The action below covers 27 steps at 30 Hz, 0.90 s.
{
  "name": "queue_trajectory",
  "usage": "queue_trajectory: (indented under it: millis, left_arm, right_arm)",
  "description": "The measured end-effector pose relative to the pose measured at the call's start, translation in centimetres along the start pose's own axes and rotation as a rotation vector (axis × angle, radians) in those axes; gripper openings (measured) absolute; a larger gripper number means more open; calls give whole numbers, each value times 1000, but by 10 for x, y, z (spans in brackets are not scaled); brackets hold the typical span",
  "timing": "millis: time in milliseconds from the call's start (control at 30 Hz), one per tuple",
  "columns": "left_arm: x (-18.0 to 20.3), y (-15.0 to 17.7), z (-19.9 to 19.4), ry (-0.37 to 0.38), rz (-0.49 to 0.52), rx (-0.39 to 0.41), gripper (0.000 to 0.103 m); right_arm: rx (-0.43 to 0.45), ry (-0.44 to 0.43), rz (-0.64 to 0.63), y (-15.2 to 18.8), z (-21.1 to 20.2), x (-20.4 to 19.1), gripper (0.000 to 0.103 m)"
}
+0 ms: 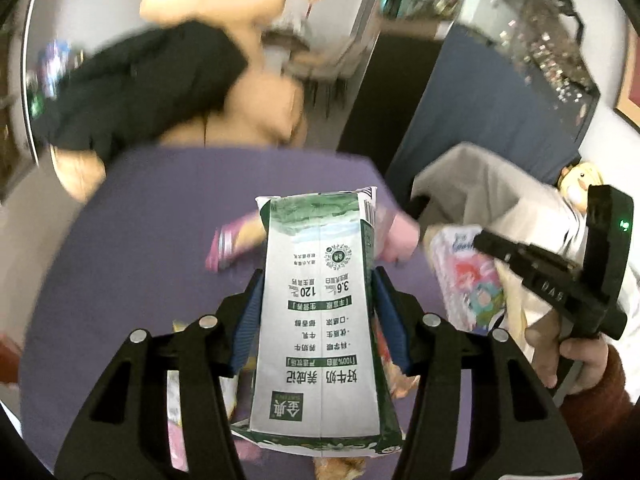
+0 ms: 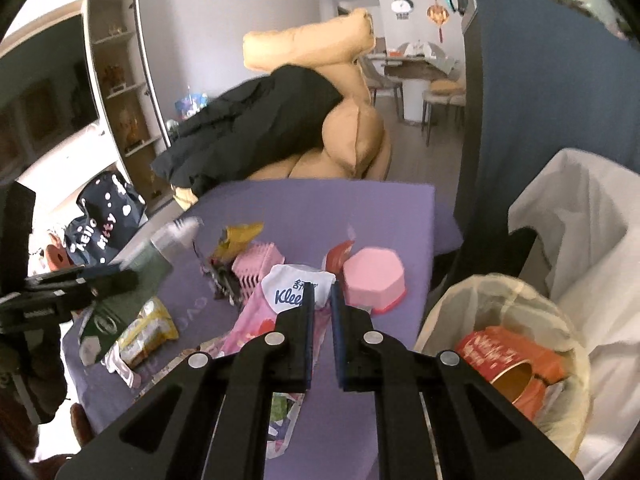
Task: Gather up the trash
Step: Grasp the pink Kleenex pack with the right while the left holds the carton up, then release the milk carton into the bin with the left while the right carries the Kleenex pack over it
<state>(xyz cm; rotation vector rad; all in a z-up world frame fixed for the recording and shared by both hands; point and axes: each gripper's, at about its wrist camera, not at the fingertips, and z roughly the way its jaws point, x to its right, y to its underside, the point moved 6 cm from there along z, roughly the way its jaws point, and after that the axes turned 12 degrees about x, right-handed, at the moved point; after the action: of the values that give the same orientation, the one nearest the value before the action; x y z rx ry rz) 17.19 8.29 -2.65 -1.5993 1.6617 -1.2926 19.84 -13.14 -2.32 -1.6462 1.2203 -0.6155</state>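
Observation:
My left gripper (image 1: 318, 292) is shut on a green and white milk carton (image 1: 320, 320) and holds it above the purple table (image 1: 160, 220). The carton also shows blurred at the left of the right wrist view (image 2: 136, 276). My right gripper (image 2: 321, 292) is nearly closed with a narrow gap and holds nothing, above a Kleenex tissue pack (image 2: 292, 284) and a pink wrapper (image 2: 256, 324). The right gripper also shows in the left wrist view, but its fingertips are hidden. A lined trash bin (image 2: 508, 344) with a red carton (image 2: 512, 360) inside stands right of the table.
On the table lie a pink box (image 2: 374, 280), a pink comb-like piece (image 2: 256, 268), a yellow wrapper (image 2: 236, 236) and a yellow snack bag (image 2: 148, 332). A tan sofa (image 2: 352, 136) with a black coat (image 2: 256, 128) stands behind. White cloth (image 2: 580, 240) lies at right.

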Motion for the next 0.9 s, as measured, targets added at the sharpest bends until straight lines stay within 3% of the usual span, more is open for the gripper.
queue_trajectory:
  millis: [100,267,733,900]
  left_arm:
    - [17,-22,-7,-3,26,74,51]
    - [42,-41,-5,22,23,123,51]
    - [164,-41,56,230,40,123,51]
    - [198,-38,78,285,-1,160,51]
  right_arm:
    - [44,7,-17,-15,-12,4,10]
    - [97,31,-33,-33,-31,20,10]
    - [201,256,-9,-47,-99,133,10]
    - [216,339,9,-41,-123,179,10]
